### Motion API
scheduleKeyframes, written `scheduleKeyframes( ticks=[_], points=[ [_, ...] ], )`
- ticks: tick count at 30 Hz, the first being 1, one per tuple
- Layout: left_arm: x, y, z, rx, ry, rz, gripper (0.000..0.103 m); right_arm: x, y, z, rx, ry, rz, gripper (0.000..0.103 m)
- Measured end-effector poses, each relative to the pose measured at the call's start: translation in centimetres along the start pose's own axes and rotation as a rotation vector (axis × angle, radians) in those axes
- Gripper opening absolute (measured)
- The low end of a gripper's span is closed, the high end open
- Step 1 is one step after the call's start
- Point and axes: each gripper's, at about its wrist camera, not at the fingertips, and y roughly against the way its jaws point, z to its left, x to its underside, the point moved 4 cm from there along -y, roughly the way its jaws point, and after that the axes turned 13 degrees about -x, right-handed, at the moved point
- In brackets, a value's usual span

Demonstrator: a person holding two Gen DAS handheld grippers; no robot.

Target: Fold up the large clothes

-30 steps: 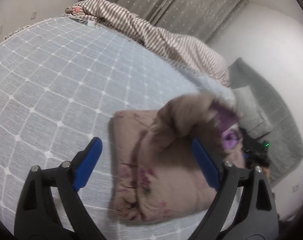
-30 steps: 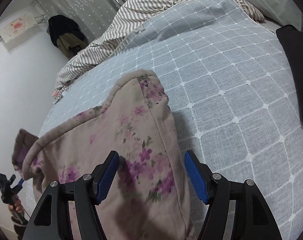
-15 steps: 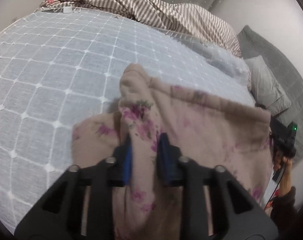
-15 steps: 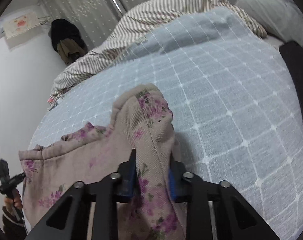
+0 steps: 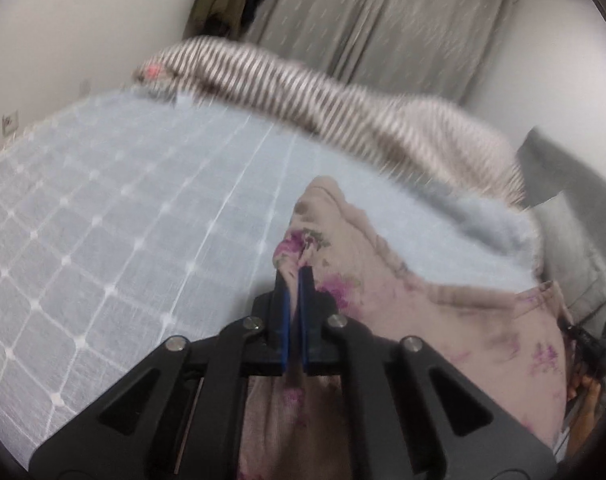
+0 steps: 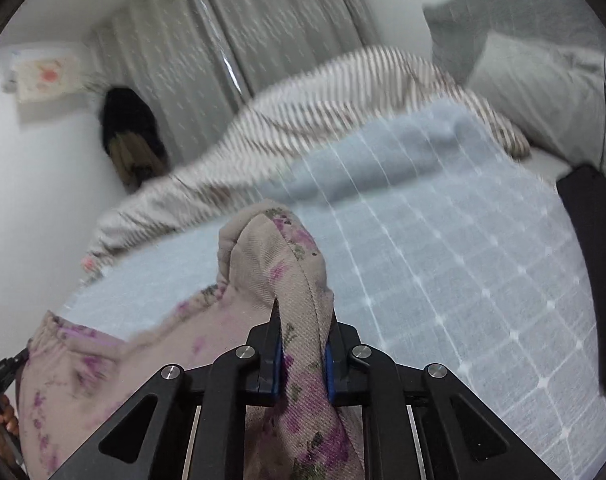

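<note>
Left wrist view: the left gripper [image 5: 294, 276] is pinching a bunched corner of the soft, floral beige garment [image 5: 443, 320]; the right gripper [image 6: 303, 312] is likewise clamping a thick seamed fold.

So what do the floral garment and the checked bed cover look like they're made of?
Floral garment: a soft, thick woven or knit cloth, matt beige with a purple flower print; a ribbed weave and a stitched seam show where the right gripper pinches it. Checked bed cover: a pale blue matt textile with a white grid, probably quilted or woven; blur leaves that open.
</note>
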Motion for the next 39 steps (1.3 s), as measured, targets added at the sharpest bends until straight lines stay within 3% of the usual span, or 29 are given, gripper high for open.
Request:
scheduleKeyframes(
  ticks=[4, 6, 9, 11, 12, 13, 15, 17, 20, 28, 32, 35, 37, 39],
  points=[
    [4.3, -6.0, -0.1, -0.097, -0.052, 0.222, 0.005, 4.1, -5.5, -3.1, 0.113, -0.049, 0.226, 0.016],
    [4.4, -5.8, -0.2, -0.111, -0.064, 0.233, 0.006, 5.2, -6.1, -3.9, 0.12, -0.086, 0.265, 0.019],
    [3.6, -4.3, -0.8, -0.119, -0.091, 0.226, 0.009, 4.3, -4.6, -3.8, 0.095, -0.097, 0.243, 0.029],
    [3.3, -3.4, -0.9, -0.116, -0.116, 0.23, 0.026, 3.8, -3.1, -3.5, 0.09, -0.096, 0.235, 0.037],
    [3.4, -2.8, -1.1, -0.112, -0.131, 0.235, 0.051, 3.6, -2.4, -3.4, 0.086, -0.103, 0.23, 0.05],
    [3.6, -2.2, -1.2, -0.111, -0.141, 0.231, 0.077, 3.5, -1.3, -3.4, 0.082, -0.121, 0.219, 0.071],
    [3.6, -0.7, -1.3, -0.108, -0.147, 0.193, 0.093, 3.5, 0.4, -3.9, 0.071, -0.147, 0.183, 0.084],
    [3.9, 0.5, -1.4, -0.071, -0.15, 0.197, 0.095, 3.7, 1.9, -4.2, 0.044, -0.168, 0.166, 0.084],
    [4.7, 1.3, -0.7, -0.049, -0.134, 0.284, 0.099, 4.6, 3.6, -4.5, 0.009, -0.233, 0.202, 0.084],
    [7.6, 3.7, 2.5, 0.06, -0.048, 0.386, 0.1, 8.1, 6.3, -6.6, -0.126, -0.425, 0.265, 0.084],
    [9.3, 2.5, 3.7, 0.084, -0.006, 0.457, 0.1, 9.3, 5.4, -7.3, -0.162, -0.467, 0.309, 0.084],
    [11.4, 0.4, 4.5, 0.129, 0.037, 0.564, 0.101, 10.7, 3.8, -7.4, -0.213, -0.491, 0.372, 0.084],
    [12.7, -1.0, 4.9, 0.204, 0.12, 0.62, 0.101, 12.1, 2.2, -7.2, -0.296, -0.544, 0.424, 0.084],
    [13.1, -1.2, 5.2, 0.258, 0.186, 0.612, 0.102, 13.3, 1.0, -7.2, -0.388, -0.615, 0.44, 0.086]
  ],
)
